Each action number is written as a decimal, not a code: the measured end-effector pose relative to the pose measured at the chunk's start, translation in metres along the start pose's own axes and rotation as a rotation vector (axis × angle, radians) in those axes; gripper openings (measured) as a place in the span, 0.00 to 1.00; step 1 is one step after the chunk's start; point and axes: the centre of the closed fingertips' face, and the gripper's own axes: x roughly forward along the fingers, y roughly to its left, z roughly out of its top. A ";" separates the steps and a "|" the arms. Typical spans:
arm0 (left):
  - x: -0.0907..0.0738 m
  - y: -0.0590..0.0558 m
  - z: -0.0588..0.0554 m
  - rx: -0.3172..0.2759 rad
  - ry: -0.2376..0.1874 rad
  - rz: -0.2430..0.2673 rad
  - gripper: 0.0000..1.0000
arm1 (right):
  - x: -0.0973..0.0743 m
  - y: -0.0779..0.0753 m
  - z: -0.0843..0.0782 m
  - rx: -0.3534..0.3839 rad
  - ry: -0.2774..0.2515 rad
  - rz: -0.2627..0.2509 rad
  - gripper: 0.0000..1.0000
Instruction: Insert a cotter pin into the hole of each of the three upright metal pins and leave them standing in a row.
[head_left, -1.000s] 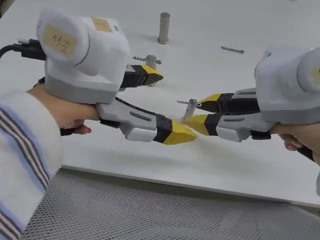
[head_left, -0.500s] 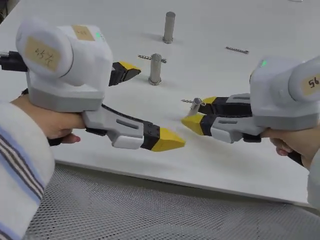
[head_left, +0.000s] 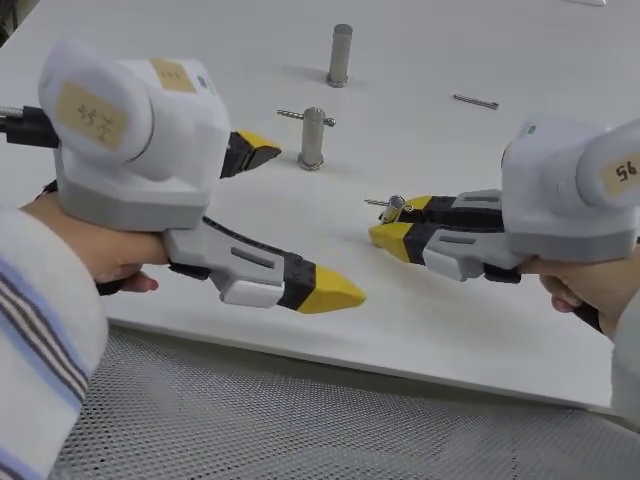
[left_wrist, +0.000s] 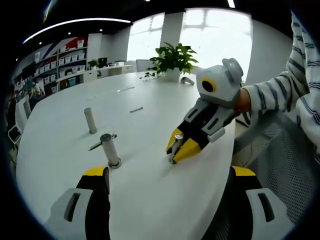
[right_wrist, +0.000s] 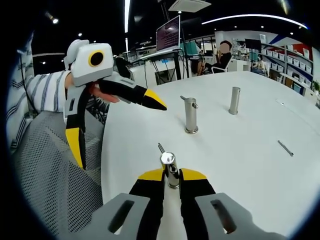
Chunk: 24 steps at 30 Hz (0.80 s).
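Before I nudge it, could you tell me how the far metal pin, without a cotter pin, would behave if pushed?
The far metal pin stands tall and slim on a small base, so a high push would probably tip it. Round, it would likely roll on the smooth table. It looks solid and stiff.

Three metal pins (head_left: 340, 55) (head_left: 313, 135) (head_left: 395, 208), three cotter pins (head_left: 292, 116) (head_left: 475, 100) (head_left: 376, 203), two grippers (head_left: 305, 220) (head_left: 392, 222).
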 end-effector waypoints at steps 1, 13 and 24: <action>0.000 0.000 -0.001 -0.001 0.002 0.000 0.99 | 0.000 0.000 0.000 -0.005 -0.001 0.004 0.06; -0.003 0.002 -0.004 -0.009 0.009 0.011 0.99 | -0.002 -0.002 0.003 -0.115 0.007 -0.024 0.04; -0.005 0.003 -0.007 -0.012 0.017 0.014 0.99 | -0.004 -0.037 0.029 -0.119 -0.059 -0.113 0.04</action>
